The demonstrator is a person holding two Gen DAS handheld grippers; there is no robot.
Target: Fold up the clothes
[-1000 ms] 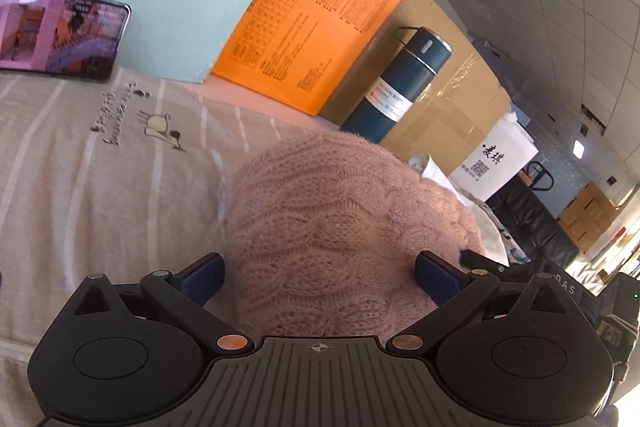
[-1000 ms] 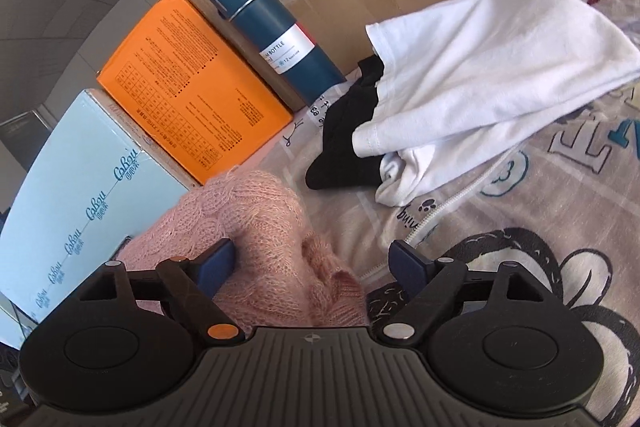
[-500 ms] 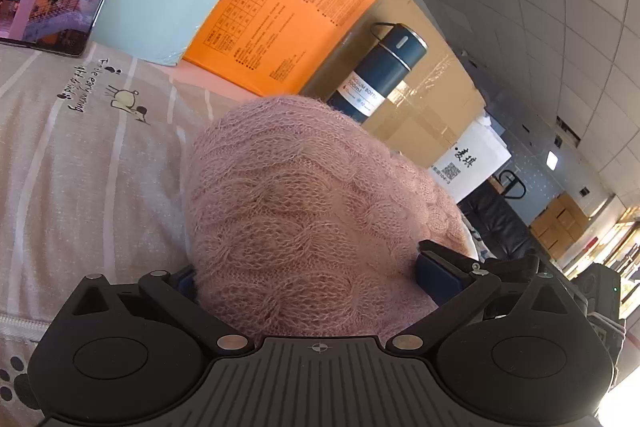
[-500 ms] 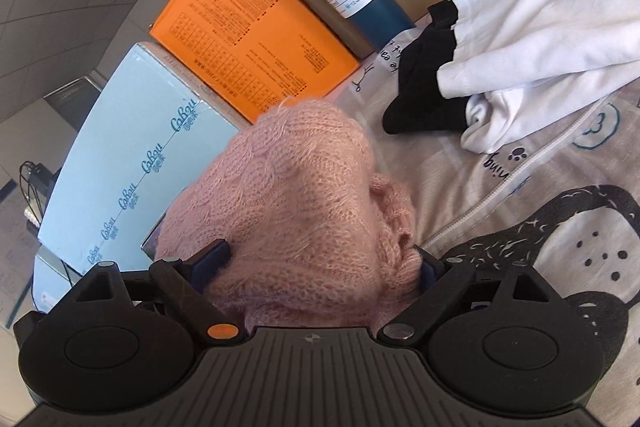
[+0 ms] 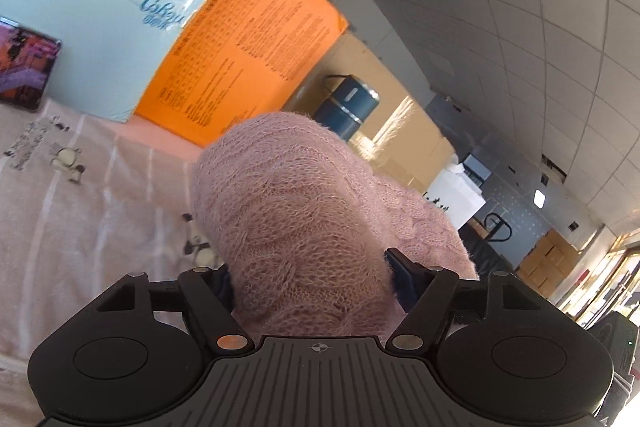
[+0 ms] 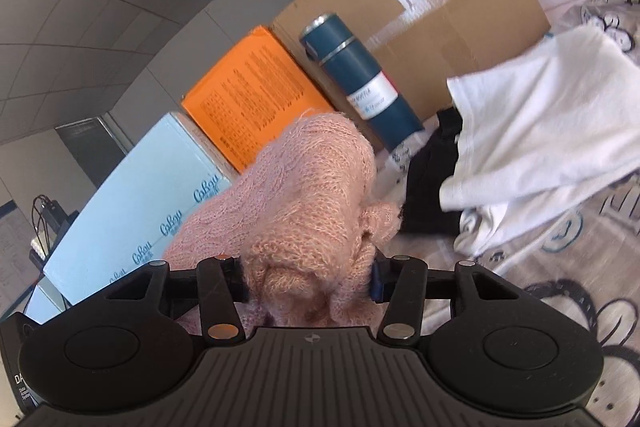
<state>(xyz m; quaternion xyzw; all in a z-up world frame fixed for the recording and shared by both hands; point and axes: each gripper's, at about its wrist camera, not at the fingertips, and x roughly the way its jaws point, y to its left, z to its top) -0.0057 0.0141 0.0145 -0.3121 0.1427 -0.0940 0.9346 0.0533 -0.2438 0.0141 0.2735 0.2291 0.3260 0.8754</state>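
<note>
Setting: a warehouse or storeroom with a bed set up as the work surface. Panelled ceiling point(image 5: 500, 27), sealed cardboard box point(image 6: 432, 15), orange box point(image 5: 248, 43) and pale blue box point(image 5: 108, 7) line the far edge; stacked cartons point(image 5: 548, 263) far right. Printed bedsheet point(image 5: 60, 207) underneath.

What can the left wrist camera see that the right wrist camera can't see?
Only the left wrist view shows the phone leaning on the light blue box, the left claw, and the long room with stacked cartons far back.

Only the right wrist view shows the white garment, the black garment partly under it, and the right claw.

Both show the pink knitted sweater, the light blue box, the orange box, the dark blue bottle and the brown cardboard box. Each claw is shut on the sweater.
</note>
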